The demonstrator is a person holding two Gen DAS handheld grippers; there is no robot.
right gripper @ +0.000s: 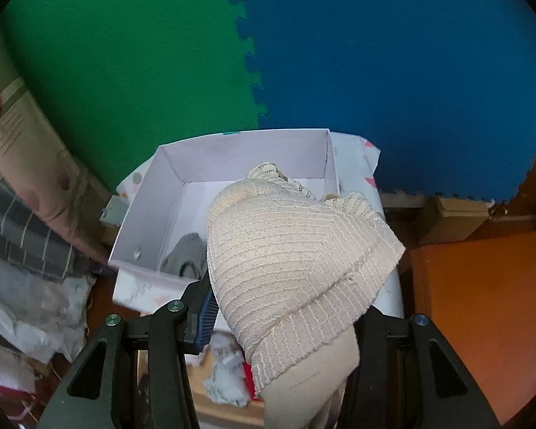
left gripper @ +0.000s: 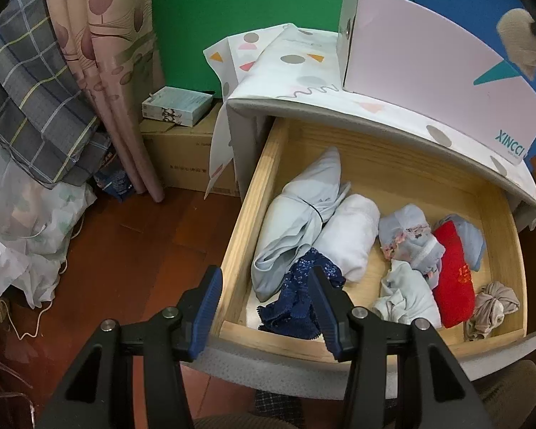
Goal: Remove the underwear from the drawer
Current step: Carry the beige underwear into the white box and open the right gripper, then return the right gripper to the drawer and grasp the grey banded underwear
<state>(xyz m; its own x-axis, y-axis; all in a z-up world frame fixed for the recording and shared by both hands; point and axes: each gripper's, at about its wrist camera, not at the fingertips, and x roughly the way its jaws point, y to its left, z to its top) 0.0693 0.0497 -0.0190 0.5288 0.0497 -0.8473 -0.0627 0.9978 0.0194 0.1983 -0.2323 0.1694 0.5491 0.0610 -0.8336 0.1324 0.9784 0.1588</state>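
Beige lace underwear [right gripper: 296, 261], clamped in right gripper [right gripper: 286, 307] fingers above white box [right gripper: 168, 178]. Left gripper [left gripper: 264, 286] fingers parted, empty, over wooden drawer [left gripper: 264, 178].

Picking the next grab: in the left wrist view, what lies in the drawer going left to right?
Pale blue bundle → navy lace piece → white roll → floral pale blue piece → red piece → beige knotted piece. The crumpled white-blue piece near the front overlaps, so it is left out.
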